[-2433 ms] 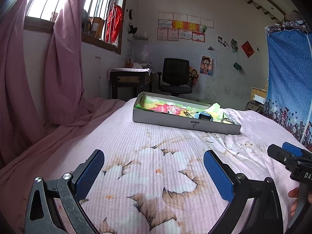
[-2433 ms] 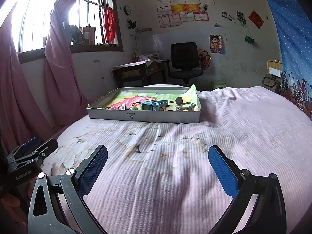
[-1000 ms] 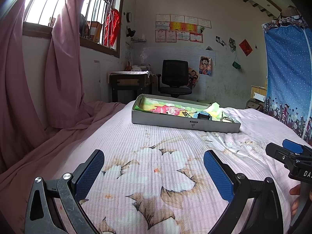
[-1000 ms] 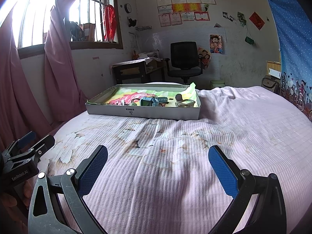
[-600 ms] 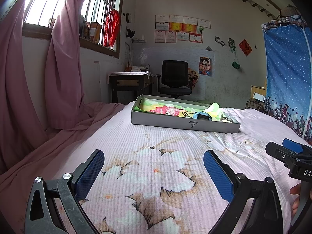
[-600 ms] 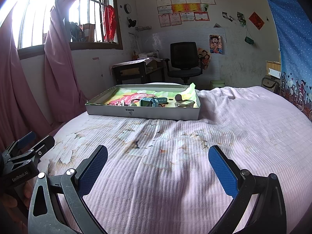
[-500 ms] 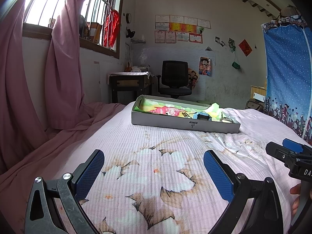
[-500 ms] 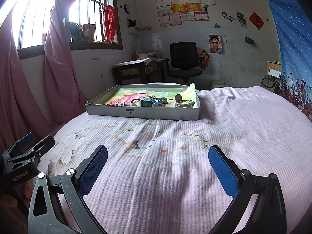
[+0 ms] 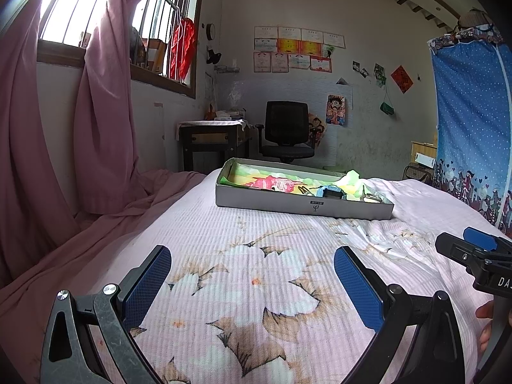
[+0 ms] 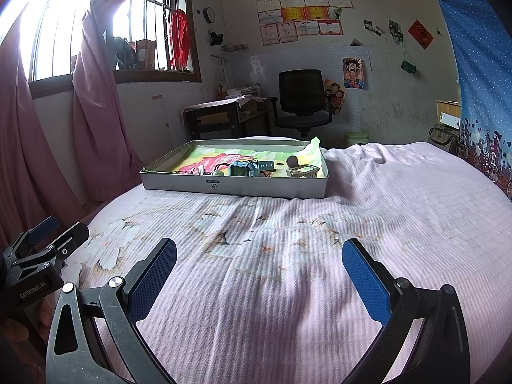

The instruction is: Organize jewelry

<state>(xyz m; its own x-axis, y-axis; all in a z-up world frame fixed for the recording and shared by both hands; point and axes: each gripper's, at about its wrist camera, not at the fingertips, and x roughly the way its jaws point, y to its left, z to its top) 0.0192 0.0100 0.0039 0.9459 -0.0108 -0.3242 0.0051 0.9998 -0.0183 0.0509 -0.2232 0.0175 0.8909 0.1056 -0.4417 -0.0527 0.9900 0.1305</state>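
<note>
A shallow grey cardboard tray (image 9: 304,206) is seen resting far ahead on the pink floral bedspread (image 9: 256,256). The left gripper (image 9: 251,275) and right gripper (image 10: 259,272) are spread wide, empty. Only the right view reveals a blue watch (image 10: 243,169) and a cream watch (image 10: 304,170) inside.

A pink floral bedspread (image 9: 256,275) covers the bed. Pink curtains (image 9: 96,121) hang beside a barred window (image 10: 64,32), with a red cloth (image 9: 182,48) hanging at the bars. Against the far wall stand a dark desk (image 9: 212,142) and, just beside it, a black office chair (image 10: 302,102). Certificates (image 10: 300,16) and a cartoon poster (image 9: 336,110) are stuck on the wall, near a small round clock (image 10: 208,14). A blue dotted curtain (image 9: 470,121) hangs on the right.
</note>
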